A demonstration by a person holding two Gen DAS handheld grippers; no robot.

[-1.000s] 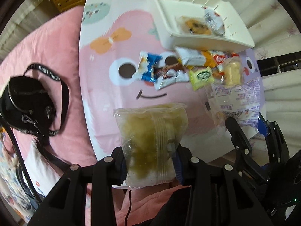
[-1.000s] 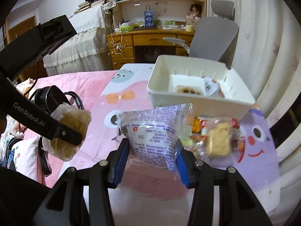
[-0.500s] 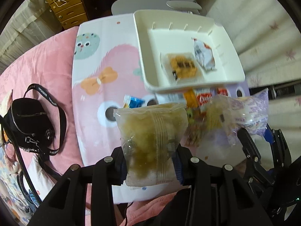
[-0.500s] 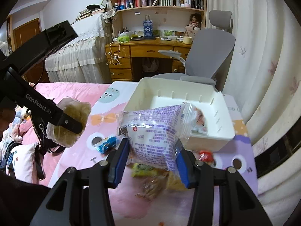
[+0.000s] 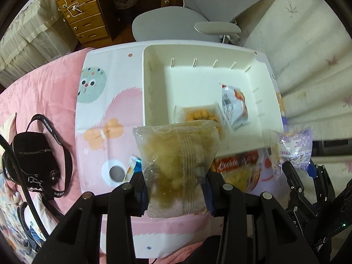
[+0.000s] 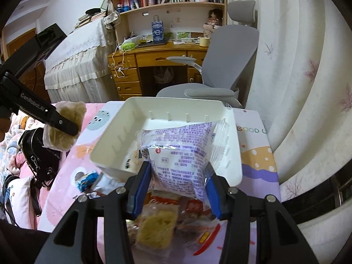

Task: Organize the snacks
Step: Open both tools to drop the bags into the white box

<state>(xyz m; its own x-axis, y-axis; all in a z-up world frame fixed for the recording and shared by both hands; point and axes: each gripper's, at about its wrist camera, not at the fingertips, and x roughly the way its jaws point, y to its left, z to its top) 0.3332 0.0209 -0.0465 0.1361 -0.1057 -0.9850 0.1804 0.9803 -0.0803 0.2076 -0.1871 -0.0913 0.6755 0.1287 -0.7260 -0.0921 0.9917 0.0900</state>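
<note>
My left gripper [image 5: 175,182] is shut on a clear packet of yellow-green cake [image 5: 177,165], held above the table just short of the white bin's [image 5: 151,96] near wall. Inside the bin lie an orange cake packet [image 5: 198,115] and a white-and-red packet [image 5: 234,104]. My right gripper [image 6: 178,180] is shut on a white packet with purple print [image 6: 180,154], hanging over the near rim of the bin [image 6: 114,138]. That purple packet [image 5: 293,147] also shows at the right of the left wrist view. Loose snacks [image 6: 158,226] lie on the table below.
A small table with a cartoon cloth [image 5: 103,101] stands on a pink bed cover. A black strap bag [image 5: 33,154] lies at the left. A grey office chair [image 6: 220,66] and a wooden desk [image 6: 140,66] stand beyond the table; curtains hang at the right.
Both grippers have carried their packets away from the loose snack pile toward the white bin, which now looms closer. The grips have not changed.
</note>
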